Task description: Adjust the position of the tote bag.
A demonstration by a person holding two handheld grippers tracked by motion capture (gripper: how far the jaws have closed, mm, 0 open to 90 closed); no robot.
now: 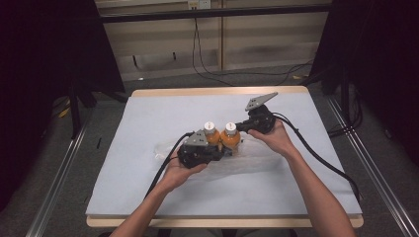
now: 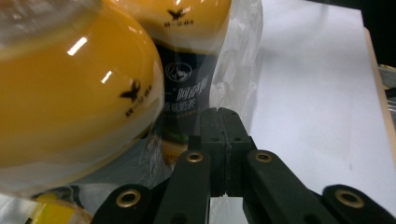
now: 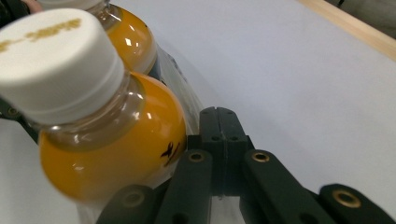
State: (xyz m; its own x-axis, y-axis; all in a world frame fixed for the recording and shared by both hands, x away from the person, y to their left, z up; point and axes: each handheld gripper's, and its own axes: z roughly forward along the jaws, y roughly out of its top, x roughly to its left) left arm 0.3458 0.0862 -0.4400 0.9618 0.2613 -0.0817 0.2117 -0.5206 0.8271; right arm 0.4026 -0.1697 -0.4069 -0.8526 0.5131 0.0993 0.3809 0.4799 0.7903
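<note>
1. Bottles, two of them, upright and side by side near the middle of the pale blue table cover [image 1: 148, 128]: left bottle [image 1: 211, 134] and right bottle [image 1: 230, 137], shoulders touching or nearly so.
2. Round orange shoulders, clear short necks, white screw caps; gold lettering printed on the flat top of the cap [image 3: 51, 56] in the right gripper view.
3. Small black bird mark on the orange bulge of each; below the bulge, a dark label band [image 2: 184, 93] with a round emblem and white lettering, seen in the left gripper view.
4. Glossy surface, with bright streaks of reflected light on the orange curve.
5. Wrapped around the lower parts, a clear crinkled plastic bag [image 1: 257, 158], spread flat on the cover to the right of and in front of the bottles.
6. Left gripper [image 1: 217, 152], held in the left hand [image 1: 180, 173], low and just beside the left bottle; jaws pressed together, flat against each other in the left gripper view, with a thin edge of film perhaps caught in the seam, too fine to tell.
7. Right gripper [image 1: 238, 127], held in the right hand [image 1: 276, 138], at the right bottle's far right side; jaws likewise pressed together, tips just beside the orange bulge.
8. Grey three-cornered plate on top of each gripper, black cable trailing from each across the cover toward the table's near edge.
</note>
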